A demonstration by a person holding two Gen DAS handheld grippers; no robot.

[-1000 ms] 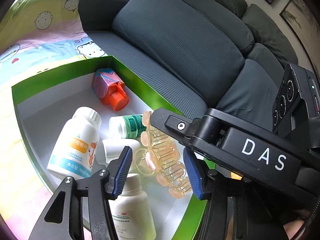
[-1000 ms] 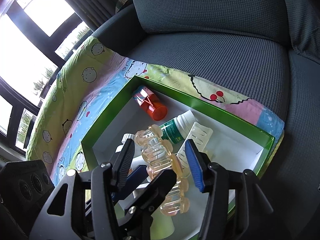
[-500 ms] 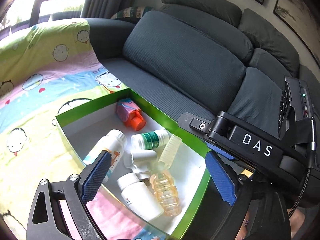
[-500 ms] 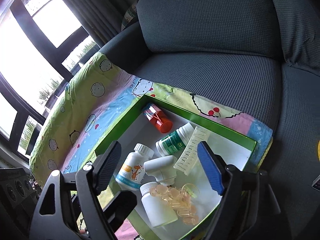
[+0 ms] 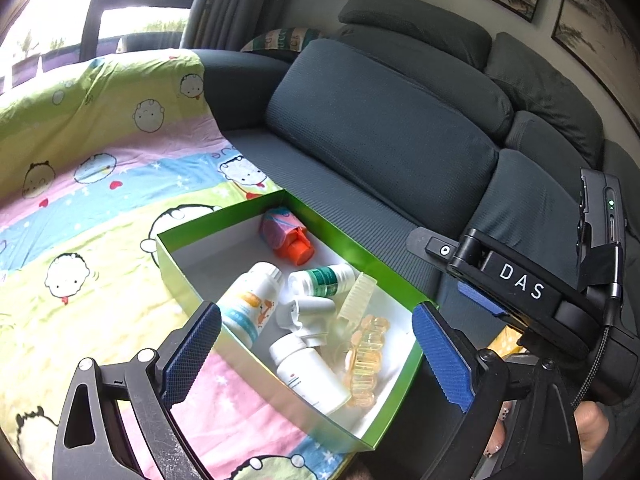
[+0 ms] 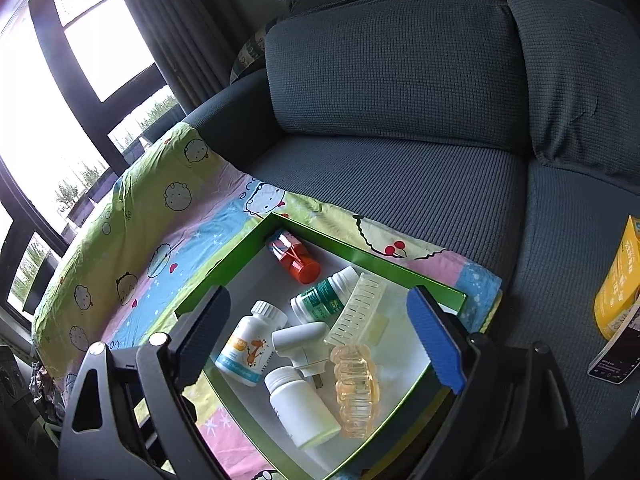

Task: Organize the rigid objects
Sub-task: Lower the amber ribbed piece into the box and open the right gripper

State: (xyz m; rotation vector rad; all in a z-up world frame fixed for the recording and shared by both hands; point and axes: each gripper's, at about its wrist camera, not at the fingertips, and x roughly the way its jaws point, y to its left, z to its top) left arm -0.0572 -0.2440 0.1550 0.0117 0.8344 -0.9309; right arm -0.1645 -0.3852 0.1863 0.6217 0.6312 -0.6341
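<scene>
A dark grey sofa (image 6: 400, 168) fills the room behind, with a cartoon-print blanket (image 5: 100, 184) spread over its seat and a window beyond. On the blanket sits a green box (image 5: 188, 280) with a white floor, and it lies just ahead of and below both sets of jaws.

Inside it are seven things, all lying loose: an amber hair clip (image 6: 354, 388) at the near end, closest to the right gripper (image 6: 320, 340); a plain white bottle (image 6: 300, 412) beside the clip; a white plug (image 6: 300, 340) past that; a giraffe-label bottle (image 6: 250, 344) towards the left jaw; a green-label bottle (image 6: 326, 296) and a pale comb (image 6: 356, 312) further out; and a red-capped bottle (image 6: 296, 258) at the far end.

The left gripper (image 5: 316, 352) has its jaws wide and empty. The right one's jaws are opening, with nothing between them; the clip is seen through the gap but sits down in the box, untouched.

So the collecting looks mostly done. Still outside the box, well off to the right of the right jaws, a yellow carton (image 6: 618, 280) and a dark flat thing (image 6: 616, 356), possibly a phone, lie on the bare seat. Whether they belong to the job I cannot tell; if so, they are what is left, and the heap inside could be tidied.
</scene>
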